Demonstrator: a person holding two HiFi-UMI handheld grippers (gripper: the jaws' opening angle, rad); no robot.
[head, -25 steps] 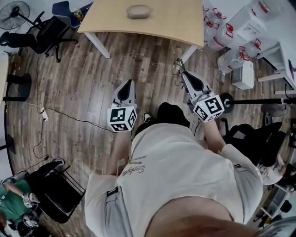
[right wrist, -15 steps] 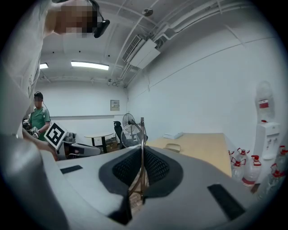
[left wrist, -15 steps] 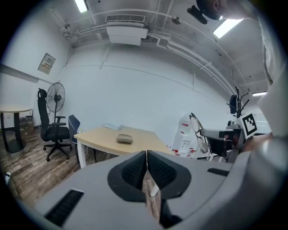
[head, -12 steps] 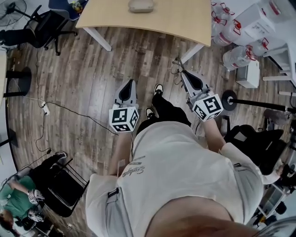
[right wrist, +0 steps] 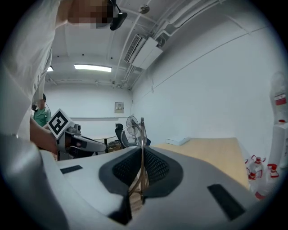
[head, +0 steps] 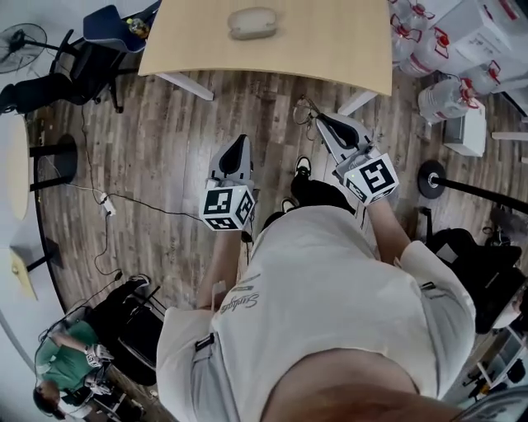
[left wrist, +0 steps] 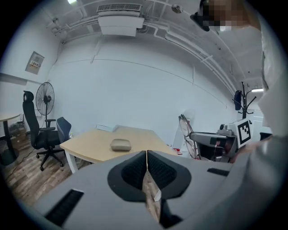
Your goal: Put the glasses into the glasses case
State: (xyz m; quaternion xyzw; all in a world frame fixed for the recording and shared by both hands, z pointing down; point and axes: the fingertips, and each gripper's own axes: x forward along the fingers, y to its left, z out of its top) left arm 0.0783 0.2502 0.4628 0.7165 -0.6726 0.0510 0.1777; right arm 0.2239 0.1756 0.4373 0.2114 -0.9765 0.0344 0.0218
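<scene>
Table [head: 330, 49] of pale wood fills the 12 o'clock edge of the head view, with wooden floor [head: 165, 124] below it. Left gripper [head: 238, 142] is at 11 o'clock from the centre, over the floor. Its 2 jaws are pressed together, with nothing between them. Right gripper [head: 318, 120], at 1 o'clock, pinches the thin-framed glasses [head: 307, 111]. The lenses stick out past its tips toward the table. Glasses case [head: 252, 22], grey and closed, lies on the table at 12 o'clock, well apart from the glasses.
</scene>
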